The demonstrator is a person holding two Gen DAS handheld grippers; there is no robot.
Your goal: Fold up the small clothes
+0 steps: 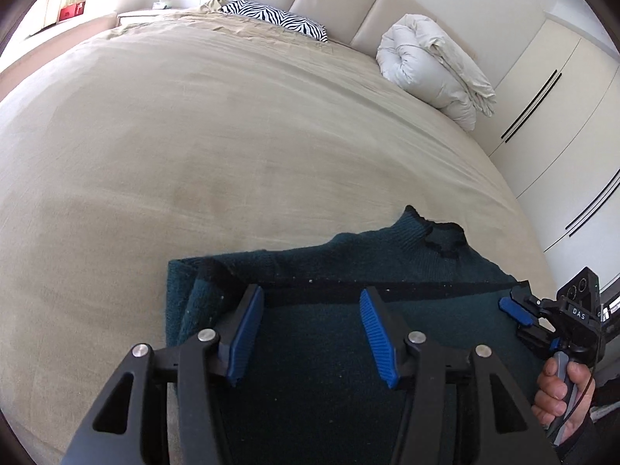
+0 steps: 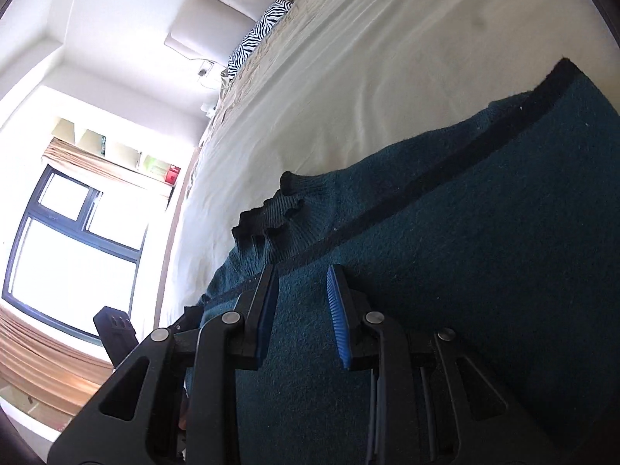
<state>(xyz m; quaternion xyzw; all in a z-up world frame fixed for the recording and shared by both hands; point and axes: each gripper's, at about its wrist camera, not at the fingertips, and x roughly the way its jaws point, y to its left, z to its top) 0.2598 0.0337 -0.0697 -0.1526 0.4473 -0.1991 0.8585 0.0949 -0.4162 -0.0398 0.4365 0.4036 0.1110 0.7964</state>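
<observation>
A dark teal knitted sweater [image 1: 325, 333] with a black stripe lies partly folded on the beige bed [image 1: 193, 147]. Its ribbed collar [image 1: 438, 236] points toward the headboard. My left gripper [image 1: 312, 298] is open and empty, just above the folded part near the black stripe. My right gripper [image 2: 302, 283] is open and empty above the same sweater [image 2: 465, 271], close to the collar [image 2: 271, 217]. The right gripper also shows in the left wrist view [image 1: 519, 306] at the sweater's right edge, held by a hand.
A zebra-print pillow [image 1: 279, 17] and a rolled white duvet [image 1: 434, 69] lie at the padded headboard. White wardrobe doors [image 1: 558, 116] stand right of the bed. A window [image 2: 69, 232] is beyond the bed's far side.
</observation>
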